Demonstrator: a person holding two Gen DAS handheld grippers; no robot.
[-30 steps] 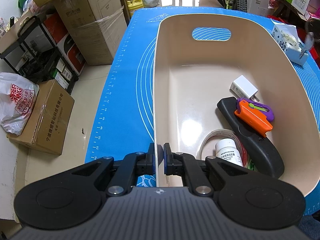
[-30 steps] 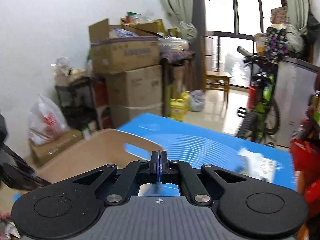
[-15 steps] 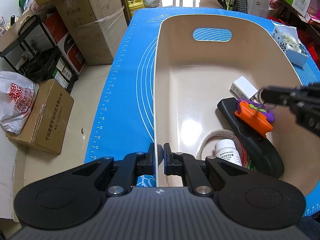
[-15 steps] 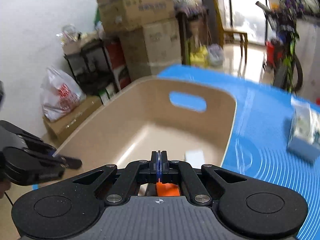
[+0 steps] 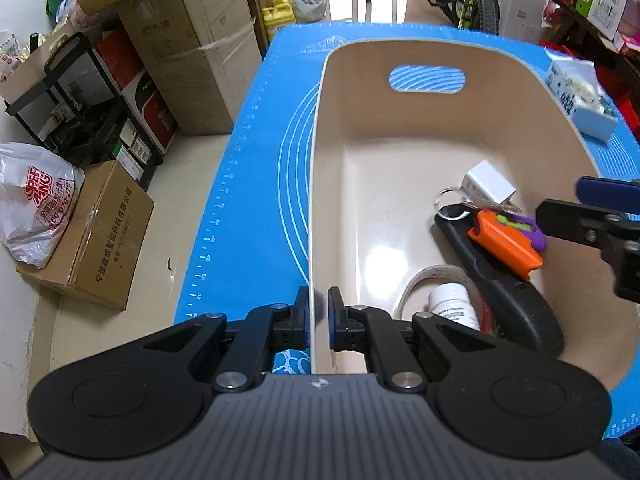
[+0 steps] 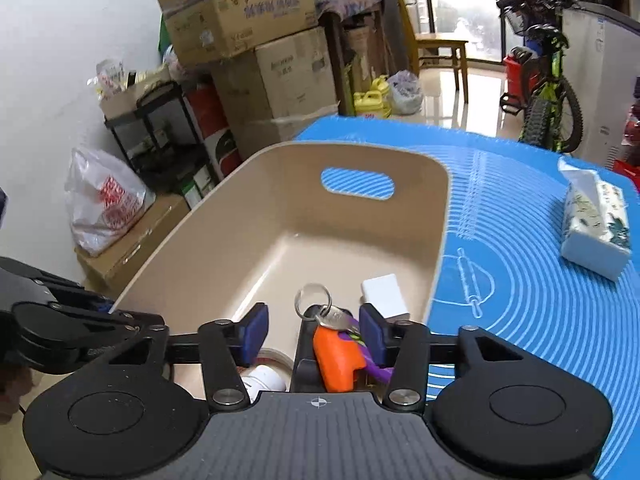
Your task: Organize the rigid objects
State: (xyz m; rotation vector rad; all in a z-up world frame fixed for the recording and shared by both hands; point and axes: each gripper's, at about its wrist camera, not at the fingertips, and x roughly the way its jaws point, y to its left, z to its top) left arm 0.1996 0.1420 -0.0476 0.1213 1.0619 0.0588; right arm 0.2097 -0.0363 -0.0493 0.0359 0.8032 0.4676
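Observation:
A beige bin (image 5: pixel 400 128) stands on the blue mat (image 5: pixel 256 184). My left gripper (image 5: pixel 318 322) is shut on the bin's near left rim. In the bin lie a white charger (image 5: pixel 489 185), a key with ring (image 6: pixel 325 309), an orange and purple toy (image 5: pixel 505 243), a black handled tool (image 5: pixel 508 296), a white pill bottle (image 5: pixel 454 305) and a tape roll (image 5: pixel 424 280). My right gripper (image 6: pixel 313 330) is open over the bin, and the key lies below it on the toy (image 6: pixel 338 360). It also shows in the left wrist view (image 5: pixel 592 208).
A tissue pack (image 6: pixel 596 226) lies on the mat right of the bin. Cardboard boxes (image 5: pixel 192 60), a black rack (image 5: pixel 84 100) and a plastic bag (image 5: pixel 38 200) stand on the floor to the left. A bicycle (image 6: pixel 548 92) stands behind the table.
My right gripper swung down over the bin and opened, and the key with ring now lies in the bin on the toy. My left gripper stayed on the rim.

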